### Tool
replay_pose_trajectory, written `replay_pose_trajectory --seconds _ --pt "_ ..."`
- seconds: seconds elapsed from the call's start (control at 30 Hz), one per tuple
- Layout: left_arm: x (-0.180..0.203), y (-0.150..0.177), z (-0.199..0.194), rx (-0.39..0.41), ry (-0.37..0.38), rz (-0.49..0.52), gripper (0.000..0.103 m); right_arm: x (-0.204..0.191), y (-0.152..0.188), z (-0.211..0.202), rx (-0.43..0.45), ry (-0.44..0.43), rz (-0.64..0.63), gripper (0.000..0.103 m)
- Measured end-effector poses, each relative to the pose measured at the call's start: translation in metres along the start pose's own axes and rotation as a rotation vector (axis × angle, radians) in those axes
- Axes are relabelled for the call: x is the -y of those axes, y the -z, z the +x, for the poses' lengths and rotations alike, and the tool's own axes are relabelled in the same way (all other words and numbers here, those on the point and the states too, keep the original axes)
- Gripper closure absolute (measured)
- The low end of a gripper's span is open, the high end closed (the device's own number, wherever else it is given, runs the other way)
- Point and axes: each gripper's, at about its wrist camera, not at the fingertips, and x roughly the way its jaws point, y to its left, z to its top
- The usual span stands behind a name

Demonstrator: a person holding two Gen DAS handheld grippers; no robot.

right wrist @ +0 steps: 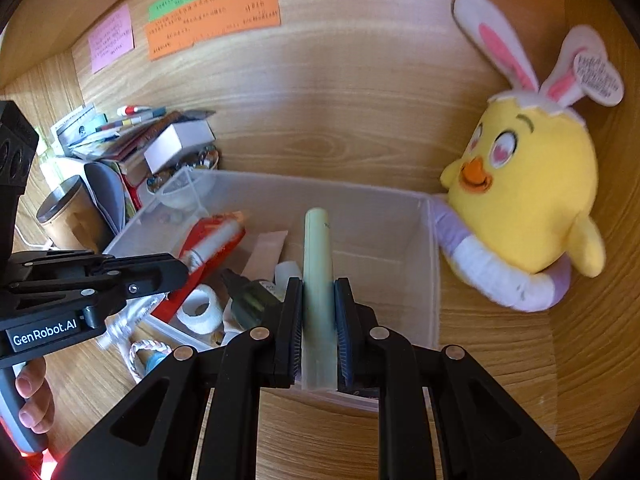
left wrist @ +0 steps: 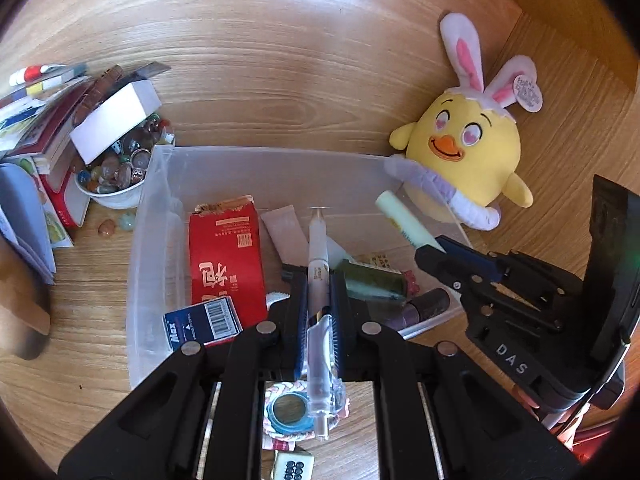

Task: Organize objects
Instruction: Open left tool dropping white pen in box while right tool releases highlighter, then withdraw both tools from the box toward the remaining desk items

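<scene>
A clear plastic bin stands on the wooden desk. It holds a red packet, a beige tube, a dark green bottle and other small items. My left gripper is shut on a white pen and holds it over the bin. My right gripper is shut on a pale green tube above the bin's near rim. The right gripper also shows in the left wrist view, with the green tube.
A yellow chick plush with bunny ears leans against the bin's right side. A bowl of glass pebbles, a white box and stacked books stand left. Tape rolls lie near the bin. Sticky notes hang on the back wall.
</scene>
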Motion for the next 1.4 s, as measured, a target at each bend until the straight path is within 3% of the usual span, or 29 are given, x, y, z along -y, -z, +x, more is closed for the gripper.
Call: replay_pose_trajectory --seconds 0.23,0.57,0.87,0.97,1.03,1.23,1.4 --pt "0.005 -0.003 0.003 -0.014 0.009 0.030 0.093 0.000 0.003 0.013 -0.032 0.007 0.000 0.089" --pt "0.012 0.001 -0.018 0.040 -0.024 0.072 0.092 -0.007 0.003 0.016 -0.041 0.017 -0.030 0.088" --pt "0.010 0.015 -0.041 0.089 -0.080 0.087 0.065 -0.012 0.004 0.003 -0.027 0.024 -0.046 0.088" --pt "0.010 0.021 -0.050 0.110 -0.109 0.095 0.048 -0.015 0.004 -0.005 -0.012 0.028 -0.058 0.080" --pt "0.010 0.025 -0.057 0.129 -0.131 0.094 0.036 -0.018 0.006 -0.015 0.010 0.031 -0.067 0.068" --pt "0.002 0.038 -0.071 0.150 -0.155 0.075 0.016 -0.023 0.009 -0.035 0.058 0.027 -0.076 0.045" --pt "-0.003 0.051 -0.073 0.140 -0.187 0.080 0.009 -0.025 0.014 -0.054 0.097 0.025 -0.083 0.034"
